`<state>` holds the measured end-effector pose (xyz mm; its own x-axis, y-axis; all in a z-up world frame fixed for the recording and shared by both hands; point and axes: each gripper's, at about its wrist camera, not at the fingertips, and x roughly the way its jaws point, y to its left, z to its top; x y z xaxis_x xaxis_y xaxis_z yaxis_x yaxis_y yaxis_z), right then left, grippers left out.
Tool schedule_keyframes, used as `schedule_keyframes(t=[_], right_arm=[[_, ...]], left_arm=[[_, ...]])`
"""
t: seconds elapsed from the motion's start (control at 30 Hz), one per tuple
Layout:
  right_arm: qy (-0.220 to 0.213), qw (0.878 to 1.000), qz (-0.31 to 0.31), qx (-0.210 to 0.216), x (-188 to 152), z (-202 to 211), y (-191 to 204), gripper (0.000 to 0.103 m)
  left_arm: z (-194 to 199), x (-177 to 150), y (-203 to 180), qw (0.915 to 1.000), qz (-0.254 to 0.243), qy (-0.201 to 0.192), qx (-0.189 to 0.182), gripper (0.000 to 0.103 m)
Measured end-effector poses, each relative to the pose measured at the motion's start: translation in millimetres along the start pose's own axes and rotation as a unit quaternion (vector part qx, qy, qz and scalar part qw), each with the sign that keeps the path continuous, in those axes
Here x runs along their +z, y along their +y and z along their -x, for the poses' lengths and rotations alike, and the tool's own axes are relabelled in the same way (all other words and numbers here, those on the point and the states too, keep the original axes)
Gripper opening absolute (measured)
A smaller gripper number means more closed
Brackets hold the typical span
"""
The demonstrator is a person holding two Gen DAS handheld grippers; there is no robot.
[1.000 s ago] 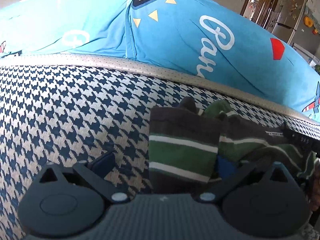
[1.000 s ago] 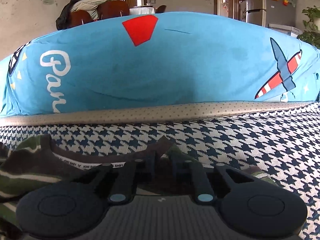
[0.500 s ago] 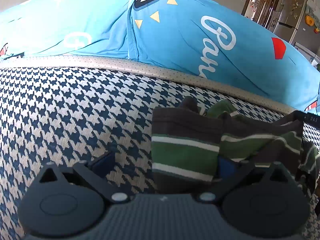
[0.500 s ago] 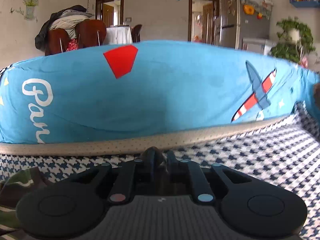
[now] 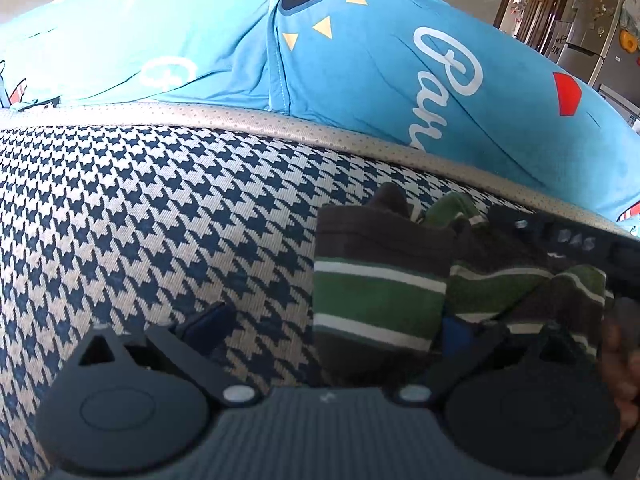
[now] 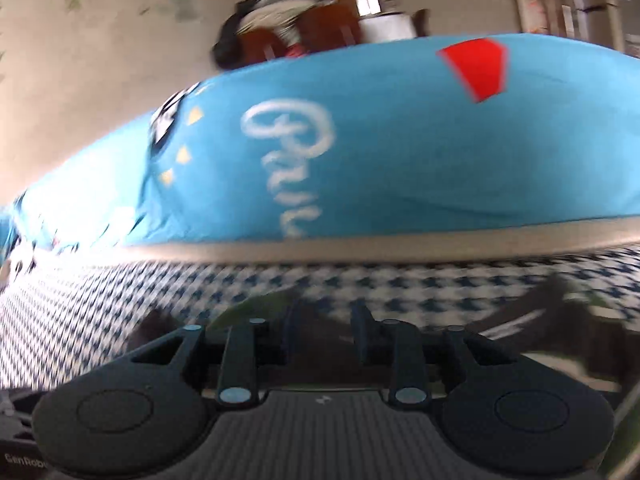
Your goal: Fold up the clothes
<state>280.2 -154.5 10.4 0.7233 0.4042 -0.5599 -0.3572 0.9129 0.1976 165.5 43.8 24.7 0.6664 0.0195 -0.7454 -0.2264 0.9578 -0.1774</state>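
houndstooth cushion (image 5: 160, 208); striped garment (image 5: 380, 280) between spread left claw (image 5: 332, 324), right claw (image 6: 322, 334) parted

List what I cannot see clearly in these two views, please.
Right wrist view: motion blur smears everything, so whether the right tool grips the striped garment is unclear.
Left wrist view: the striped garment's near edge is hidden behind the left tool's own body.

From my remote seat I saw a houndstooth cushion (image 5: 152, 208) with a beige border (image 5: 248, 120) along its far edge. A blue cover (image 5: 360, 80) with white lettering lay beyond that edge. Farther back were a fridge (image 5: 592, 36), a doorway (image 5: 532, 4) and chairs (image 6: 296, 36).
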Motion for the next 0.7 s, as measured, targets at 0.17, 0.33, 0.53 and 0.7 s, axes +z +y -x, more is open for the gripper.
schedule_keyframes(t=[0.17,0.33,0.53,0.7], right_arm=[[0.007,0.999,0.03,0.009,-3,-14,15,0.042],[0.006,0.998,0.063,-0.005,-6,-23,22,0.044],[0.001,0.995,0.094,-0.016,-5,-28,29,0.014],[-0.033,0.993,0.108,-0.024,2,-22,40,0.01]], left_arm=[[-1,0,1,1.0,-0.003,0.0,0.001,0.103],[-2,-2,-1,0.9999,-0.009,-0.002,0.007,0.103],[-4,-2,-4,0.9997,-0.019,-0.009,0.015,0.103],[0,0,-7,0.9986,-0.021,-0.031,0.038,0.103]])
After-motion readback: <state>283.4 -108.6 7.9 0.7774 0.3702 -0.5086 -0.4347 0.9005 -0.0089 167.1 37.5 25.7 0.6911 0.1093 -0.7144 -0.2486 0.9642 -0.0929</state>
